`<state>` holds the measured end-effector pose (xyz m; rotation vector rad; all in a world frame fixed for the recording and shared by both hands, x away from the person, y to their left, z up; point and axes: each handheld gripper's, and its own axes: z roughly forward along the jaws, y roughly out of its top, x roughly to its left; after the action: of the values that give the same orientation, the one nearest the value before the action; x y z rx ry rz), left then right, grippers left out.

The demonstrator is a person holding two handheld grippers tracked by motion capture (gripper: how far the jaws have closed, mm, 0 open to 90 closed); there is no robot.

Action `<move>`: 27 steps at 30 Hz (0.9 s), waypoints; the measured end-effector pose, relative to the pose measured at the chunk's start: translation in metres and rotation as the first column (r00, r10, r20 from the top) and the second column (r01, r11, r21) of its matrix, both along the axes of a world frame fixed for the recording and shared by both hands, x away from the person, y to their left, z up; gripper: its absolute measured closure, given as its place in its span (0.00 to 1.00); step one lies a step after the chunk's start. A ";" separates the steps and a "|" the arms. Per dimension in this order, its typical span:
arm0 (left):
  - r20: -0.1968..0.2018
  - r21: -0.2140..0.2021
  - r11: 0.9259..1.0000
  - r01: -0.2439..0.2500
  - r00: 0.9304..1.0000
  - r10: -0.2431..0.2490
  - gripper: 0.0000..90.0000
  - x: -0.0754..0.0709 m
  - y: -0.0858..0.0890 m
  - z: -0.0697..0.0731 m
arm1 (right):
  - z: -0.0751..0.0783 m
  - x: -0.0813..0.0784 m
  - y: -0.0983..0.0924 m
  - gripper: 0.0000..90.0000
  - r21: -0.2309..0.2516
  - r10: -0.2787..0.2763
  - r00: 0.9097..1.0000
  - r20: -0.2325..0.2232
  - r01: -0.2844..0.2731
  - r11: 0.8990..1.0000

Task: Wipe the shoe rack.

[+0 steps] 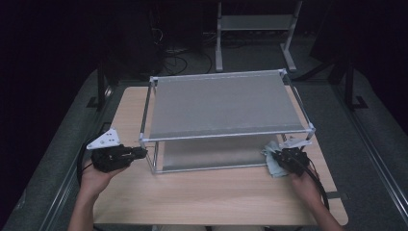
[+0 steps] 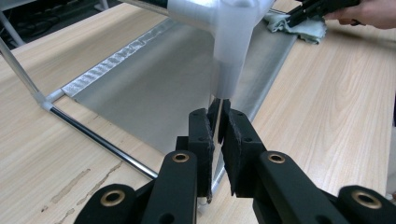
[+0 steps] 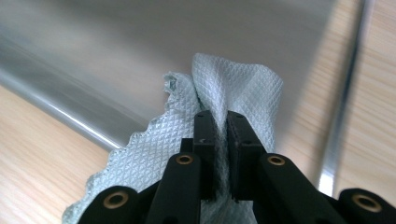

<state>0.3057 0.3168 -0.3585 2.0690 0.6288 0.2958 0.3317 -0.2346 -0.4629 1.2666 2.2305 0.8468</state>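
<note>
Dark floor surrounds the wooden table [image 1: 202, 192], where a 2-tier metal rack [image 1: 226, 103] stands. From the high view, the left hand-held gripper [image 1: 139, 153] meets the rack's front-left post [image 1: 154, 156]; its own view shows both pads clenched on that thin post below a white corner joint [image 2: 231, 42]. The right hand-held gripper [image 3: 220, 140] is clamped on a pale blue cloth [image 3: 233, 88] at the lower shelf's [image 1: 211, 151] front-right edge; its view reveals the cloth's waffle texture.

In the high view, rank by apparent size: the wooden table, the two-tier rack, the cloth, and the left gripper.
1. Wooden table, largest.
2. Two-tier rack, covering much of the tabletop.
3 and 4. Left gripper and cloth: unsure, since the right gripper partly covers the cloth.
</note>
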 end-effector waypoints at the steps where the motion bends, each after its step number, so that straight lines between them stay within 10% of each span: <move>1: 0.006 0.011 1.000 -0.007 1.000 0.007 0.91 0.000 -0.003 0.001 | -0.001 -0.002 -0.001 0.92 -0.006 -0.010 1.000 0.009 0.010 1.000; 12: 0.007 0.015 1.000 0.003 1.000 -0.003 0.91 0.001 -0.009 0.001 | -0.002 0.003 0.039 0.92 0.031 0.080 0.997 0.007 -0.080 0.996; 18: 0.004 0.015 0.999 0.029 1.000 -0.029 0.91 0.002 -0.018 0.001 | -0.003 0.012 0.096 0.92 0.043 0.210 0.978 0.016 -0.210 0.977; 23: 0.005 0.010 0.999 0.041 0.999 -0.042 0.91 0.002 -0.023 0.000 | -0.004 0.013 0.092 0.92 0.047 0.183 0.983 0.007 -0.183 0.982; 27: 0.003 0.020 0.998 0.054 0.999 -0.054 0.91 0.003 -0.028 0.001 | -0.006 0.010 0.123 0.92 0.114 0.222 0.975 0.010 -0.222 0.969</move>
<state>0.3088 0.2888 -0.3572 2.1001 0.5690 0.2752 0.3420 -0.1115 -0.4689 1.0792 2.3872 1.0693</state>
